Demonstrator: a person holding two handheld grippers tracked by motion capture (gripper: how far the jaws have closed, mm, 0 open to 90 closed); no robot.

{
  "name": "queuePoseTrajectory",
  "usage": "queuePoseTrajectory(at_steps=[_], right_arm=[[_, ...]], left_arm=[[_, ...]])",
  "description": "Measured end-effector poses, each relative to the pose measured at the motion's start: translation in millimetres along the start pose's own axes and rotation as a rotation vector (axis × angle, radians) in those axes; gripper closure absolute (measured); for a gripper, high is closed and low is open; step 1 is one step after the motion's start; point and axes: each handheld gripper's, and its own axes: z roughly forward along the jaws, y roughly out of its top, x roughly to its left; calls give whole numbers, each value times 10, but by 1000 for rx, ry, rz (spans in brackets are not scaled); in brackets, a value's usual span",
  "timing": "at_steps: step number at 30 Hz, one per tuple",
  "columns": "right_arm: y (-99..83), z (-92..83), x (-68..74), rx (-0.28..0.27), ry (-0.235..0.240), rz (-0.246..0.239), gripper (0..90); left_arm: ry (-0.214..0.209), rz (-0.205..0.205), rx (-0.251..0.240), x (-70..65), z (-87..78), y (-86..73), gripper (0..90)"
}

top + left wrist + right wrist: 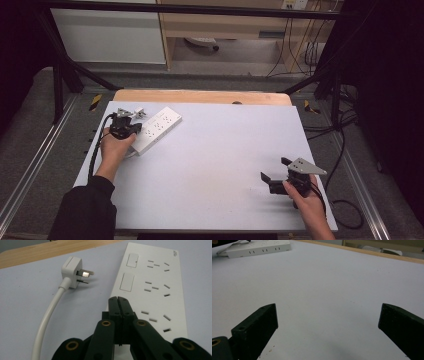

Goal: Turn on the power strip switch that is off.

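Observation:
A white power strip (157, 128) lies at the far left of the white mat, also seen close up (155, 285) and far off (259, 248). Its white plug (74, 272) lies on its side just left of the strip, prongs pointing at it, with the thick white cable (48, 316) curving back toward me. The plug (139, 113) lies at the strip's far end. My left gripper (117, 299) is shut with nothing between its jaws, its tips over the strip's left edge (127, 127). My right gripper (328, 317) stands wide open over bare mat at the near right (275, 169).
The white mat (215, 160) covers a wooden table whose bare edge (200, 96) shows at the back. Black frame bars, cables and a cabinet stand on the floor beyond.

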Motion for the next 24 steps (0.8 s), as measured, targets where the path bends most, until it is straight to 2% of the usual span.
queuePoseTrajectory(at_steps=[17, 24], right_arm=[[0, -1, -7, 2, 1, -5, 31], [-1, -5, -13, 1, 1, -4, 31]], left_arm=[[-7, 8, -10, -28, 16, -8, 900], [-10, -4, -25, -21, 14, -29, 900]])
